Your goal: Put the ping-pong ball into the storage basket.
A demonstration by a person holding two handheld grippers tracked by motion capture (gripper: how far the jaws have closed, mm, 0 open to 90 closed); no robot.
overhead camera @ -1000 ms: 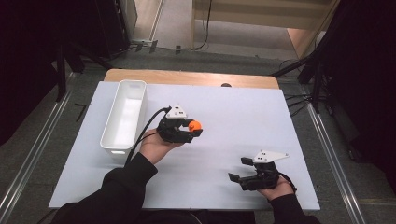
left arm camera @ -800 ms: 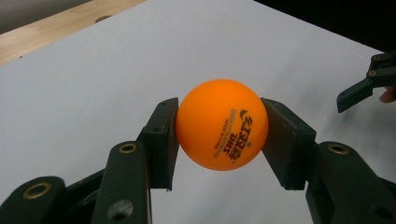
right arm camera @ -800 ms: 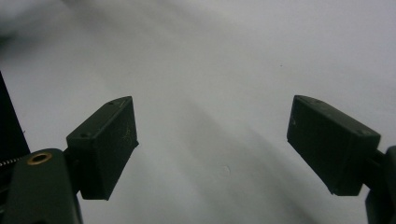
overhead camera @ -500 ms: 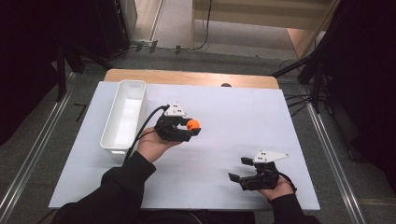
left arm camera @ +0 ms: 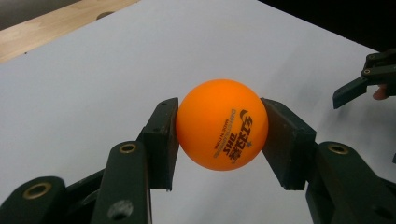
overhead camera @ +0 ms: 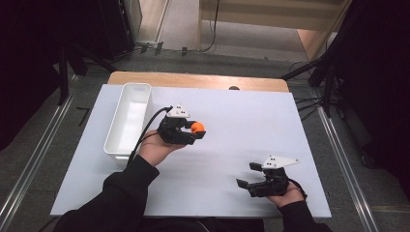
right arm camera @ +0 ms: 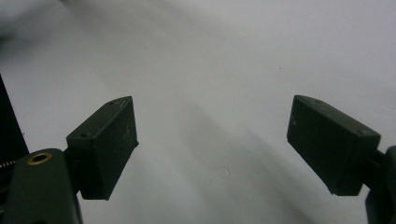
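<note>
Orange ball (left arm camera: 222, 124) between left jaws

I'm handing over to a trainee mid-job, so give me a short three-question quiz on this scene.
1. True or false: the left tool is shut on the orange ball.
2. Where is the white bin relative to the left tool?
A. To its left, along the table's left side
B. At the near right corner
C. Under the right tool
3. How do the jaws of the right tool stand, and what is between them?

Key:
1. True: both pads press on the ball.
2. A.
3. They stand wide open, with just bare white table between them.
</note>
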